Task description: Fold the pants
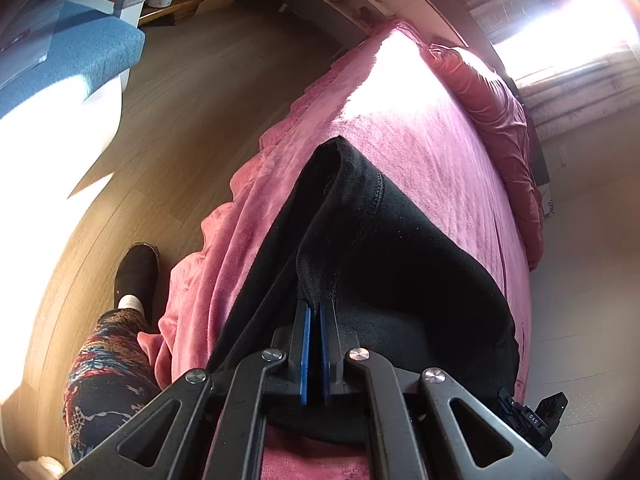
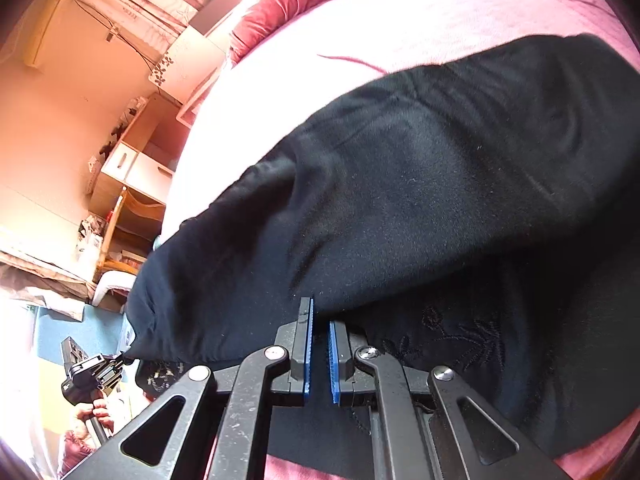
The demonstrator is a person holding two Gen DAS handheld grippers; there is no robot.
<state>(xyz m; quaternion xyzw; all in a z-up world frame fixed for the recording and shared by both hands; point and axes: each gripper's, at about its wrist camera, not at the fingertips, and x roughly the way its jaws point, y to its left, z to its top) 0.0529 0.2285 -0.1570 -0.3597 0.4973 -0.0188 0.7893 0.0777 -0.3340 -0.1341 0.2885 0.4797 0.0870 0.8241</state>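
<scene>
Black pants (image 1: 380, 248) lie on the pink bedspread (image 1: 420, 128), stretching lengthwise away up the bed, and the left gripper (image 1: 315, 308) is clamped tight on their near edge. Right wrist: pants (image 2: 400, 184) run crosswise, right gripper (image 2: 320, 320) pinching the fabric.

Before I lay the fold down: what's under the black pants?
The black fabric pants lie on a pink fleece bedspread, visible all around them. Whatever lies directly beneath the cloth is covered.

Black pants (image 2: 420, 184), apparently folded over, on pink bed (image 2: 320, 40)
</scene>
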